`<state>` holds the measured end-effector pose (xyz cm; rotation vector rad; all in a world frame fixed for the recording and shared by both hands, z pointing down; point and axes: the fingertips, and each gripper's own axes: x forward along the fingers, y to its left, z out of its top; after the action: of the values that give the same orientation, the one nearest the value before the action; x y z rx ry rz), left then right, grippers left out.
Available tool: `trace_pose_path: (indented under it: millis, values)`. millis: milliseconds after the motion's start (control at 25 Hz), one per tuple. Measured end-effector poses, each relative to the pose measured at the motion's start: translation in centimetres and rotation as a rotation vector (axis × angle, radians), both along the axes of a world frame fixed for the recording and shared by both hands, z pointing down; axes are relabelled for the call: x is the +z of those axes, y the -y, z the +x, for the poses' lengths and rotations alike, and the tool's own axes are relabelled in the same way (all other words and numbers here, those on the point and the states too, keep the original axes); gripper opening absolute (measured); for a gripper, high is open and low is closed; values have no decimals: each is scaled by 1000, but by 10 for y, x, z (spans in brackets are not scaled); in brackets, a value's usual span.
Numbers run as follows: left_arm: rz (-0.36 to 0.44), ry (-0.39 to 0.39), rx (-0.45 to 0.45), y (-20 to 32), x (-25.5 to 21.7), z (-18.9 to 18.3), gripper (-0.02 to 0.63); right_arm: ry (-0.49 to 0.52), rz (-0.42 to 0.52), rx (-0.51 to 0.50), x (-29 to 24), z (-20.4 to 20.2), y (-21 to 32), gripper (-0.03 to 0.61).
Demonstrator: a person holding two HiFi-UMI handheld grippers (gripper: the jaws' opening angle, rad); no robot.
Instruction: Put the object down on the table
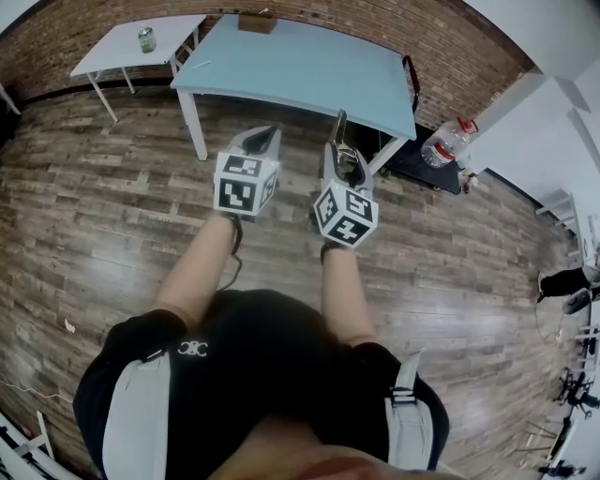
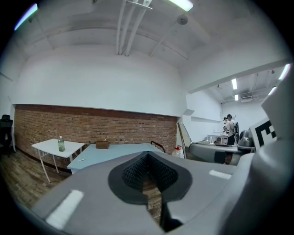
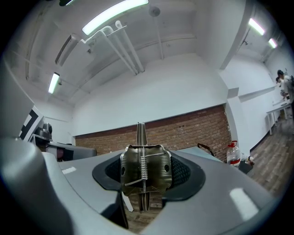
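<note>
A metal spring-loaded hand tool (image 3: 145, 170) stands upright between my right gripper's jaws, its narrow tip pointing up. In the head view that tool (image 1: 339, 129) sticks out above my right gripper (image 1: 344, 165), which is shut on it and held in the air over the wooden floor. My left gripper (image 1: 262, 141) is beside it on the left, shut with nothing between its dark pads (image 2: 138, 172). The light blue table (image 1: 300, 66) lies ahead of both grippers, its near edge a short way beyond them. From the left gripper view the table (image 2: 115, 154) shows in front of a brick wall.
A brown box (image 1: 257, 22) sits at the blue table's far edge. Left of that table, a small white table (image 1: 117, 49) carries a green bottle (image 1: 146, 39). A big water jug (image 1: 446, 142) and dark gear stand by the table's right corner. People (image 2: 228, 124) stand far off on the right.
</note>
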<state>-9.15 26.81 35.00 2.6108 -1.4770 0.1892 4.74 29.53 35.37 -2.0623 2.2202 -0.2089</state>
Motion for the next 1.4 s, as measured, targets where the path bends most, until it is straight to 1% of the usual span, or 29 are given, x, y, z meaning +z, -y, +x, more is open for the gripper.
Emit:
trace_pose_path:
  millis: [200,440,600,800,960,1160,1280,1400]
  values:
    - [-28,-27,9,4,8,-23,0,-11,-15,4,6,-24,5,230]
    - [-39,-15,36,5,21,-40,0,-23,-20,21,10,-48,6,230]
    - [-56,-23,39,12,29,-50,0,-26,-34,29,18,-55,10,230]
    - [-64,-11,44,27,38,-51,0,-9,-38,39,26,-52,25,230]
    - [-62,-10,28,51,44,-53,0,-8,-32,40,31,-48,49,230]
    - [-71,5,26,93,49,-42,0,2,-14,29,28,-35,93,230]
    - [-60,6,20,125,46,-31,0,-4,7,14,25,-24,126,230]
    - [-49,9,4,161,43,-19,0,-21,0,0,26,-11,165,230]
